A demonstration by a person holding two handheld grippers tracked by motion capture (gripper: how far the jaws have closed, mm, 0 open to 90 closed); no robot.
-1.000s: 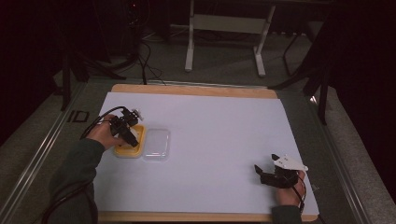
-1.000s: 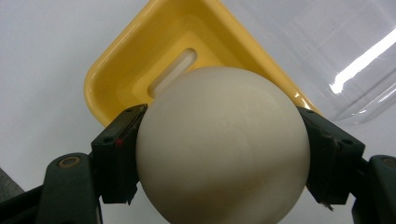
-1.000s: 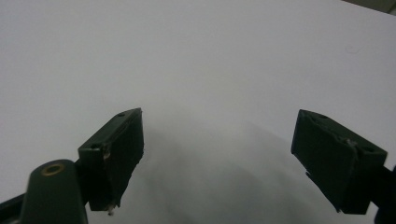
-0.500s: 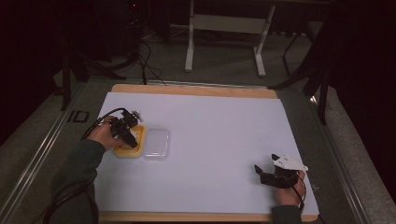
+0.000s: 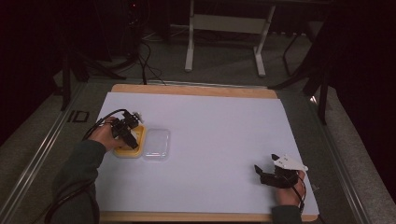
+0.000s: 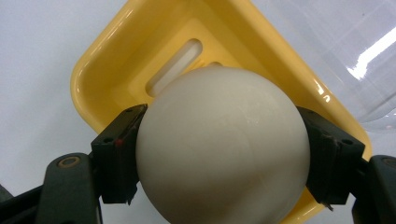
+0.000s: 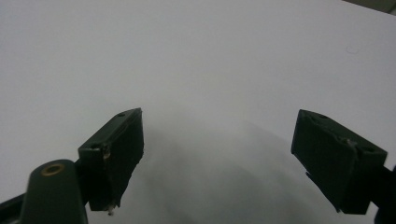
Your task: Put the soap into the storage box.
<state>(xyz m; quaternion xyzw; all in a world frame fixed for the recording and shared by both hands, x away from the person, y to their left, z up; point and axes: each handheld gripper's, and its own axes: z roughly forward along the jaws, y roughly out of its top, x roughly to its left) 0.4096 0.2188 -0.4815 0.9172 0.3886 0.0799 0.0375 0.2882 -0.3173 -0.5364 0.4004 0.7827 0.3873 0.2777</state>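
Note:
A white rounded soap-like ball (image 6: pixel 222 147) is clamped between the jaws of my left gripper (image 6: pixel 224 154), just above a yellow tray (image 6: pixel 112 70) with a slot in its floor. From above, the left gripper (image 5: pixel 132 139) hangs over that yellow tray (image 5: pixel 120 152) at the table's left. A clear plastic lid (image 5: pixel 156 145) lies against the tray's right side. My right gripper (image 5: pixel 261 173) rests near the front right of the table, its jaws wide apart over bare white surface (image 7: pixel 219 65) with nothing between them.
The table top (image 5: pixel 210 140) is a white sheet on a wooden board. A metal rail (image 5: pixel 42 154) runs along the left side. A desk frame (image 5: pixel 224 28) and cables stand on the dark floor beyond the far edge.
The left hand and gripper have shifted slightly over the yellow tray. The right gripper has stayed where it was.

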